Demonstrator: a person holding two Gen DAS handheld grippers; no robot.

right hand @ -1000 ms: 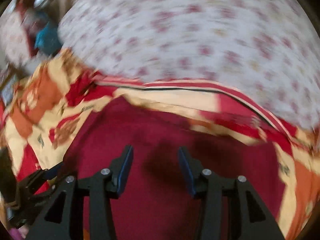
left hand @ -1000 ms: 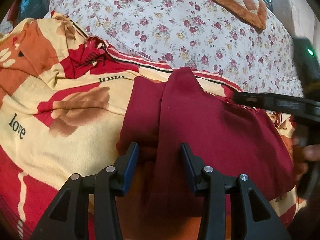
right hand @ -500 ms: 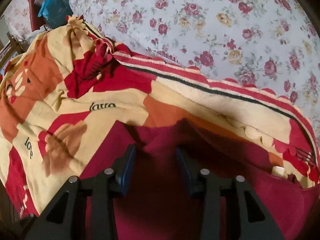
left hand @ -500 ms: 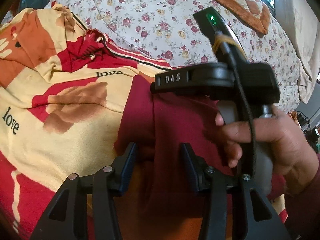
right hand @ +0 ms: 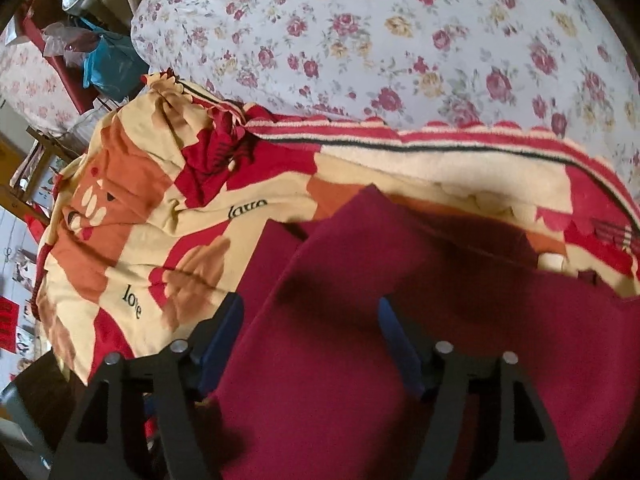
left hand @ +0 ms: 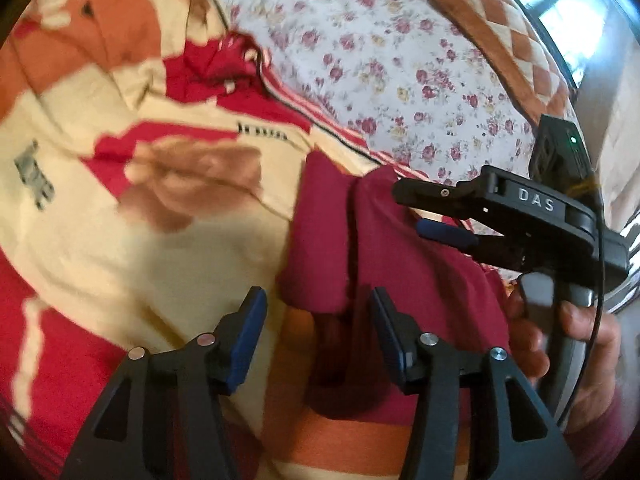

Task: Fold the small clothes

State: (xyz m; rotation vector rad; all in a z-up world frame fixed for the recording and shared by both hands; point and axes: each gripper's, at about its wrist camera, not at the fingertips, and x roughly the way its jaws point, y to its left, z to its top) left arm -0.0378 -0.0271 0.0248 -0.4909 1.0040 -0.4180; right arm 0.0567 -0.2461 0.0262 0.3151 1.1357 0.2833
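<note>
Two grippers work over one maroon garment [left hand: 384, 248], which lies partly folded on a patterned blanket [left hand: 160, 240] spread over the floral bedsheet [left hand: 380, 60]. At the left, the left gripper [left hand: 318, 340] has its jaws apart, empty, poised over the garment's near folded edge. Further right, the right gripper [left hand: 430, 212] also stands with jaws apart, nothing between them, hovering by the far corner; its own camera shows cloth passing under open fingers [right hand: 222, 332]. I judge the fabric light, soft and limp, likely to sag and drag on the fuzzy blanket. Best hold: pinch a doubled edge or corner, both layers together.
</note>
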